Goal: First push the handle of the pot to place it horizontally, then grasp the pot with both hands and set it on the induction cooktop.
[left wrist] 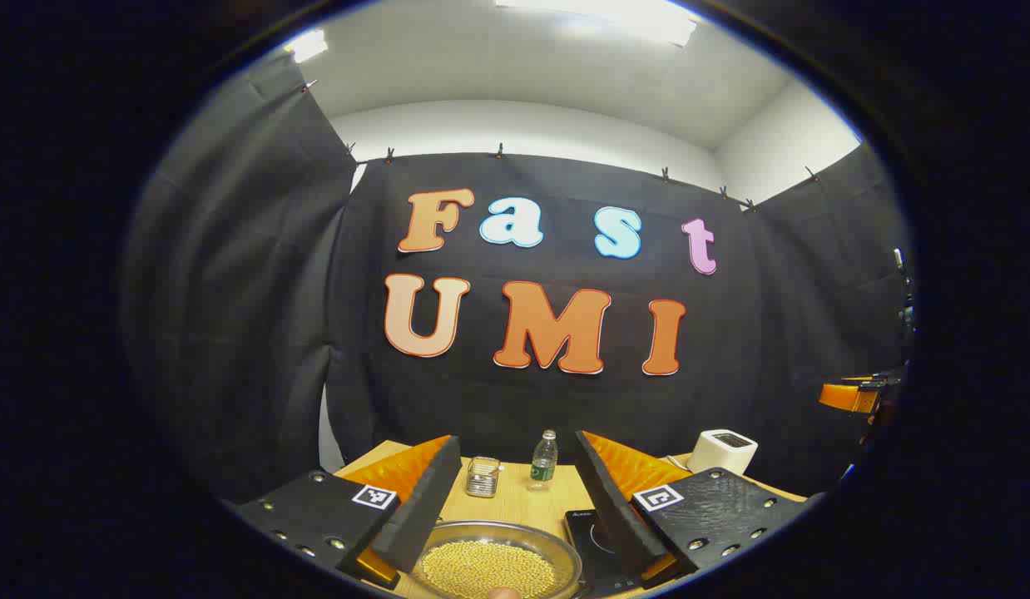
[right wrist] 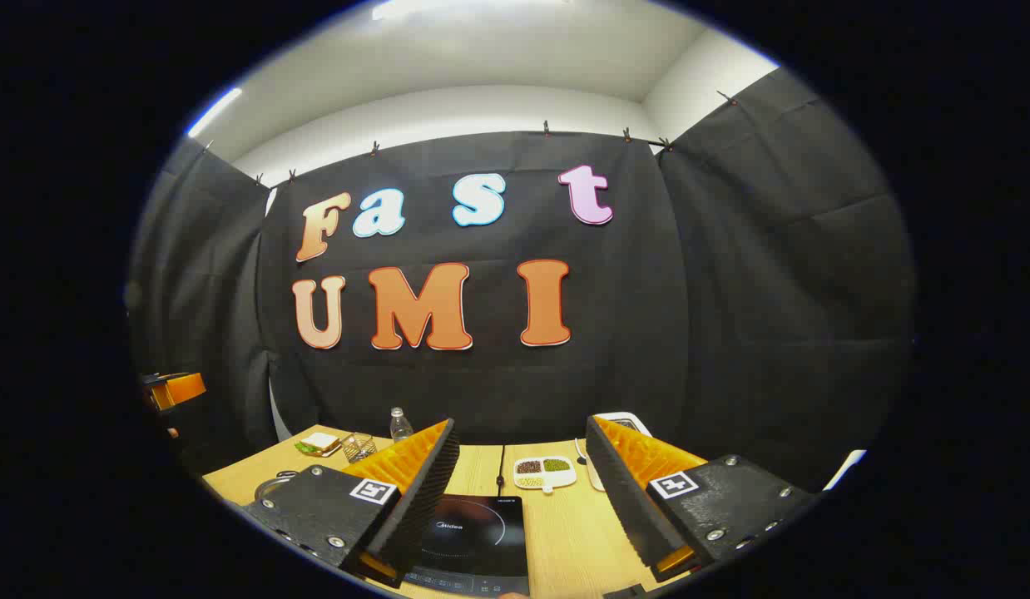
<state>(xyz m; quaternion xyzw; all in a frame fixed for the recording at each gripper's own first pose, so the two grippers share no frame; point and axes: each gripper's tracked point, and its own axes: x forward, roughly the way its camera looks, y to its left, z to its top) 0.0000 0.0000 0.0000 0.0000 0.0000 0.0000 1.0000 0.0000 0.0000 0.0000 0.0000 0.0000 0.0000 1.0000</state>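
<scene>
The pot, a shallow metal pan full of small yellow beans, sits on the wooden table just below and between the fingers of my left gripper, which is open and holds nothing. To its right lies the black induction cooktop, partly behind the right finger. In the right gripper view the cooktop lies under my right gripper, open and empty. A curved metal edge of the pot peeks out left of the fingers. I cannot make out which way the pot's handle points.
At the back of the table stand a small glass jar, a water bottle and a white toaster. A divided white dish of beans, a sandwich and a wire basket lie beyond the cooktop.
</scene>
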